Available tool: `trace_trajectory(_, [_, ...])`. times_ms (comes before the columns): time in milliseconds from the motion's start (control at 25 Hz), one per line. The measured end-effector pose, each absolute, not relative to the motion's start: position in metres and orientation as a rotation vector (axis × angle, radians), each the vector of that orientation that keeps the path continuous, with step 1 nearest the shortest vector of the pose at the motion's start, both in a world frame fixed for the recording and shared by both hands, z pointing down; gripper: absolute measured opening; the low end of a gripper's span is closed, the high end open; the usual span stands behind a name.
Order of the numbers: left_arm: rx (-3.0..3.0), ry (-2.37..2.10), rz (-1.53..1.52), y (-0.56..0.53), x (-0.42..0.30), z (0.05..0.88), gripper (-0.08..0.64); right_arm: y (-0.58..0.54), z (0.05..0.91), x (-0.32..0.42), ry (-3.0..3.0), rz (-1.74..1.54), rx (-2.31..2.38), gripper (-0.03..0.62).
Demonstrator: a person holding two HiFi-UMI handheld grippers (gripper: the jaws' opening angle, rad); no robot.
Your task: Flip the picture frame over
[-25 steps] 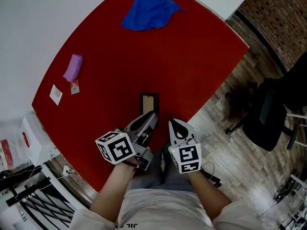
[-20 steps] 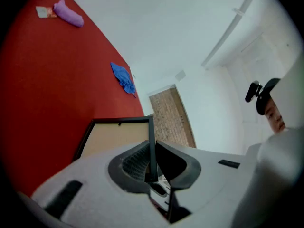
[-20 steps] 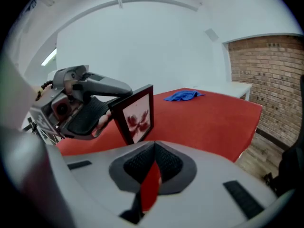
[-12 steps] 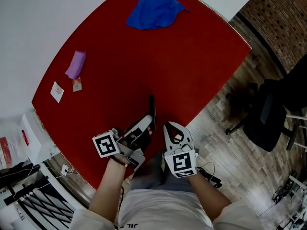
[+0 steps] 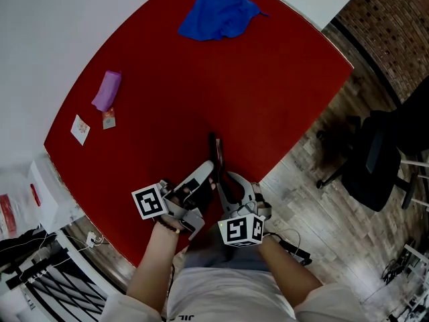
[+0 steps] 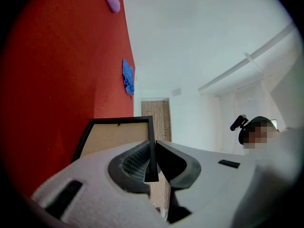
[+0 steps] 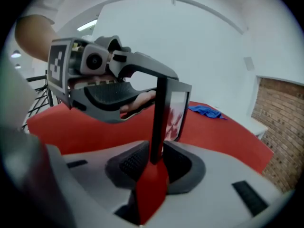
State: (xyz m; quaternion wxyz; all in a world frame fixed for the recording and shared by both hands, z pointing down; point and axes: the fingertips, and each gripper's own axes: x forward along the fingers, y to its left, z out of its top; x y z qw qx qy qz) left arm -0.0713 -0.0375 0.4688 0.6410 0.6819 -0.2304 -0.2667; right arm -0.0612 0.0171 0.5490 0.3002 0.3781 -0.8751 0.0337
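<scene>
We see the picture frame (image 5: 214, 151) standing on one edge on the red table (image 5: 167, 79), close to the table's near edge and just in front of us, so that from the head view it shows only as a thin dark strip. Our left gripper (image 5: 212, 169) is clamped on the frame's black border, with both pads pressing on it, and its own view shows the plain brown backing beside the jaws. Our right gripper (image 5: 224, 178) has just been opening its jaws; the frame's edge stands between them, but the pads are let go and do not squeeze it. From the right gripper view we see the frame upright with its shiny glass side turned away to the right. Well apart from the frame, a blue cloth (image 5: 220, 13) lies at the table's far side, and a purple packet (image 5: 107, 90) lies near a small card (image 5: 80, 129) at the left. An office chair (image 5: 375, 159) stands on the wooden floor (image 5: 301, 173) to the right.
</scene>
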Motion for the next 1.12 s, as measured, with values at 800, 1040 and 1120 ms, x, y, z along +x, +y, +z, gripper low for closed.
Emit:
trace_trajectory(800, [1.66, -0.589, -0.522, -0.044, -0.094, 0.472, 0.052, -0.007, 0.555, -0.074, -2.318, 0.001, 0.971, 0.08])
trace_trajectory(1040, [1.814, -0.706, -0.32, -0.043, -0.106, 0.477, 0.085, -0.013, 0.553, -0.062, -2.133, -0.221, 0.913, 0.078])
trace_trajectory(1120, [1.858, -0.749, -0.229, -0.043, -0.107, 0.482, 0.118, -0.013, 0.555, -0.057, -2.074, -0.277, 0.883, 0.078])
